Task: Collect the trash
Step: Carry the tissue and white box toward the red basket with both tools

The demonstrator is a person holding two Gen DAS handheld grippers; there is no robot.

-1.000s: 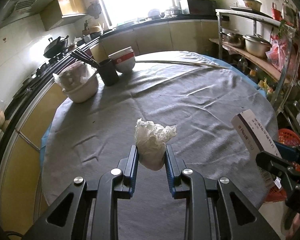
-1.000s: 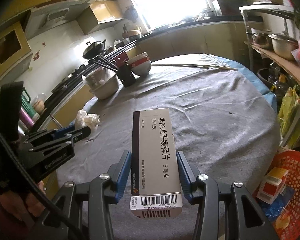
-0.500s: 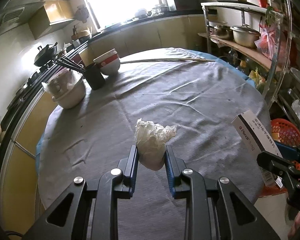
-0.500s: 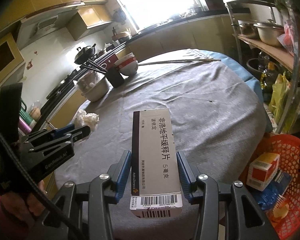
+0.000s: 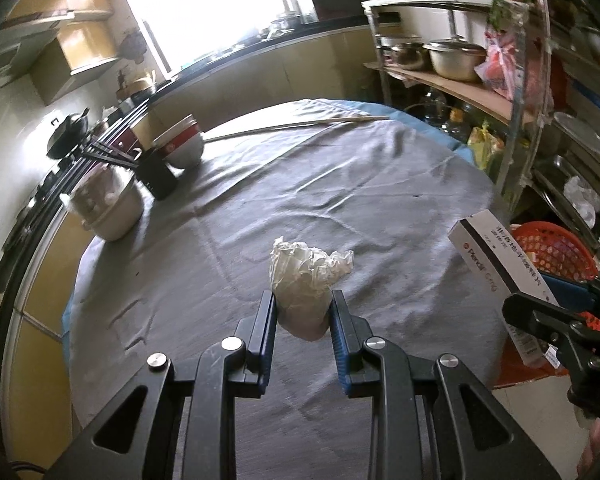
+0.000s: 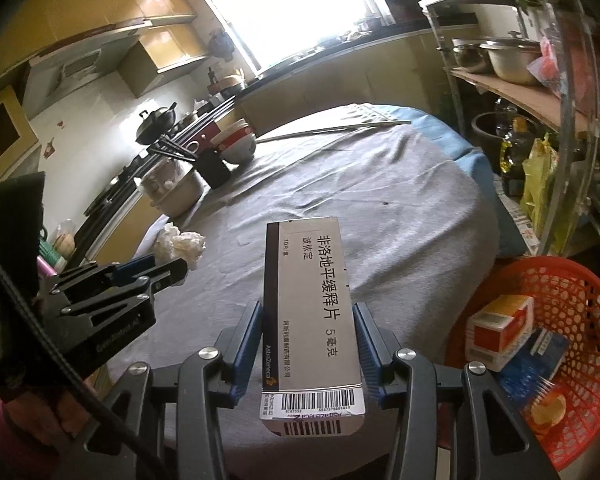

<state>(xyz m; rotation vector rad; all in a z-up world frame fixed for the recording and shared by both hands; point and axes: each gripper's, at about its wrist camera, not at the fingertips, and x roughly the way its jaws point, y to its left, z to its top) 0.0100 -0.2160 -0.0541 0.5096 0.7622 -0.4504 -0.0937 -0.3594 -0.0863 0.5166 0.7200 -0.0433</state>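
Your left gripper [image 5: 303, 310] held its fingers clamped on a crumpled paper wad [image 5: 306, 280], which stuck out past the fingertips above the grey-clothed table [image 5: 340, 184]. Your right gripper [image 6: 310, 344] pinched a medicine box [image 6: 310, 312] lengthwise between its fingers; the red basket [image 6: 556, 292] sat right of them.

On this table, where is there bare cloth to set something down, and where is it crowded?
Free: the grey cloth from the stick down to the near edge. Crowded: the far left rim, where the covered bowl, black cup and stacked bowls sit.
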